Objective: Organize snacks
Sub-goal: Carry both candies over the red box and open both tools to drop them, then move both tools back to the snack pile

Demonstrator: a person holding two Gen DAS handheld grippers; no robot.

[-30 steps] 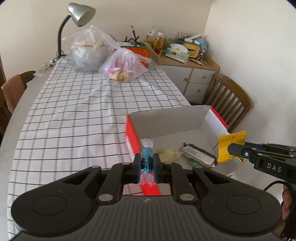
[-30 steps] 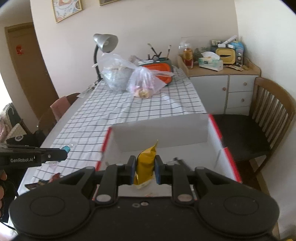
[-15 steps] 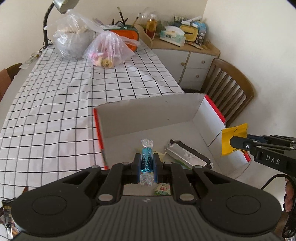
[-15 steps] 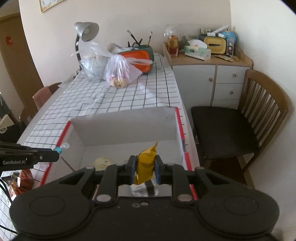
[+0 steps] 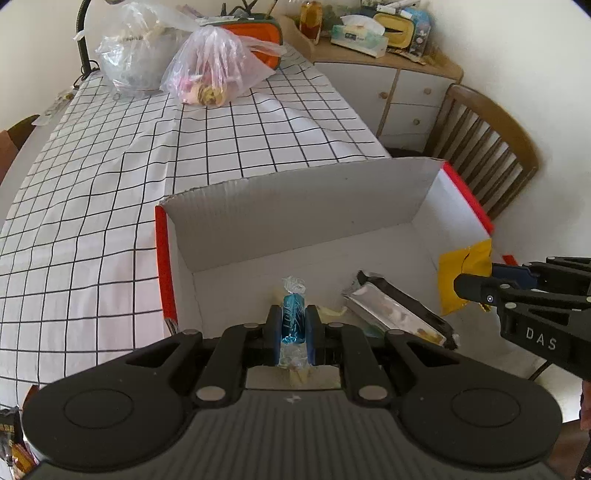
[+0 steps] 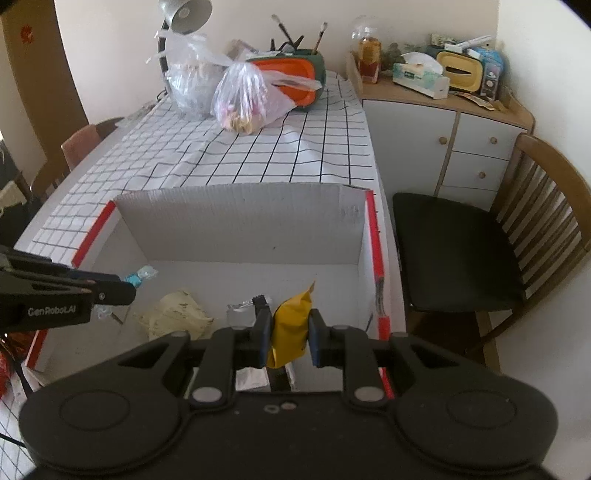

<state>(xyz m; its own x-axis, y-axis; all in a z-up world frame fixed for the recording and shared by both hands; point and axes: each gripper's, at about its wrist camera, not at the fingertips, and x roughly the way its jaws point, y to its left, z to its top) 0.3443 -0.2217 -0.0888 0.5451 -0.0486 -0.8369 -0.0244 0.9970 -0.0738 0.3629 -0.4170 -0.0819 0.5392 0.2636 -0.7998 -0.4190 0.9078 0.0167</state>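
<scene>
A white cardboard box with red edges (image 5: 295, 206) stands on the checked tablecloth; it also shows in the right wrist view (image 6: 240, 225). My left gripper (image 5: 293, 328) is shut on a blue wrapped candy (image 5: 293, 317) and holds it over the box's near left part. My right gripper (image 6: 290, 332) is shut on a yellow snack packet (image 6: 291, 325) over the box's right side; the packet also shows in the left wrist view (image 5: 461, 273). Inside the box lie a silver and black wrapper (image 5: 395, 314) and a pale yellow packet (image 6: 177, 314).
Two clear plastic bags (image 5: 210, 70) and an orange and green case (image 6: 295, 77) sit at the table's far end by a desk lamp (image 6: 184, 14). A wooden chair (image 6: 480, 236) and a cluttered cabinet (image 6: 443, 122) stand to the right. Red snack packets (image 6: 7, 365) lie left of the box.
Both grippers have moved forward and down over the box, each still holding its snack. The box interior now fills more of both views.
</scene>
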